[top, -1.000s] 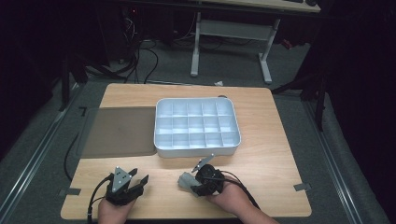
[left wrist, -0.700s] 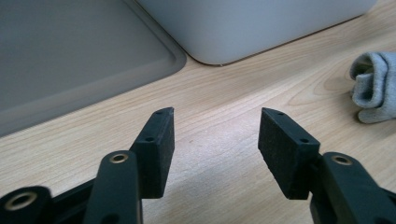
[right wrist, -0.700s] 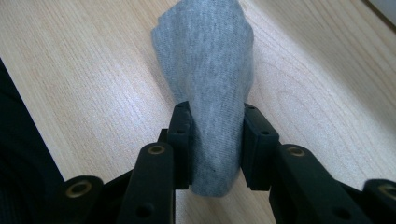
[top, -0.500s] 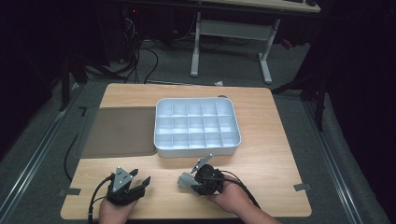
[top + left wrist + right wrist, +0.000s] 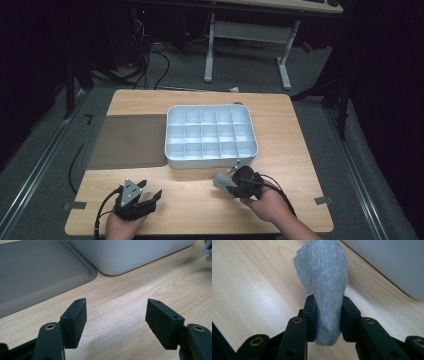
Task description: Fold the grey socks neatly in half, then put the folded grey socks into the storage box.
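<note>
Wooden table [image 5: 300,135] — one divided tray [image 5: 210,135], one grey cloth [image 5: 322,280] clamped in right tool [image 5: 325,315].

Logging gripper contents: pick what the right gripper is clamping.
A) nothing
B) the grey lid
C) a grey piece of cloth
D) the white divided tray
C: in the right gripper view the right gripper has its jaws pressed on a grey cloth above the wooden table.
</note>
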Motion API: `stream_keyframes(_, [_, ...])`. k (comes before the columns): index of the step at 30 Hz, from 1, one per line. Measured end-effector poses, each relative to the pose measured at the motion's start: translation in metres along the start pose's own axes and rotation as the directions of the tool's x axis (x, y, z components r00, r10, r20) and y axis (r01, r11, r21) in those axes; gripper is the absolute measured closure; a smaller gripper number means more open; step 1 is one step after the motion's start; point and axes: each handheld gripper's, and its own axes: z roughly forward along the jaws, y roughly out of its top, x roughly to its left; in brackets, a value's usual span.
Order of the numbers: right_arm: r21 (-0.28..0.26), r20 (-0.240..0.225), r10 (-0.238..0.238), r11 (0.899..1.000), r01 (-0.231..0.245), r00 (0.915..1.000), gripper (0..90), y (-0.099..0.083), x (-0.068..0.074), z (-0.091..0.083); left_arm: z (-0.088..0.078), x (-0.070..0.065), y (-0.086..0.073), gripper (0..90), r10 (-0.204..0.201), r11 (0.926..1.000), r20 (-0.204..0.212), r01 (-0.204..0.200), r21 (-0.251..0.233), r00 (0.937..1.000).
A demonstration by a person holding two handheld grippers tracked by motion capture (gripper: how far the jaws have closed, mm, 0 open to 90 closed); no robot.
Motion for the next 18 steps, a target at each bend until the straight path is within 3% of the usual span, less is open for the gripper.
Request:
stream_keyframes(5, [0.002, -0.003, 0.044, 0.999, -0.044, 0.999, 71.5, -0.01, -0.012, -0.009, 0.003, 0.0, 0.001, 37.8, -0.013, 0.9999, 0.023, 0.013, 0.002, 0.9996])
stream_keyframes(8, [-0.003, 0.004, 0.035, 0.999, -0.035, 0.9994, 71.5, -0.016, -0.018, -0.015, 0.004, -0.002, 0.003, 37.7, -0.005, 1.0, 0.033, 0.005, 0.0, 0.9994])
stream_keyframes(18, [-0.005, 0.026, 0.078, 0.997, -0.078, 0.9966, 71.4, -0.027, -0.035, -0.032, 0.007, -0.004, 0.005, 33.6, 0.009, 1.0, 0.018, -0.009, -0.003, 0.9998])
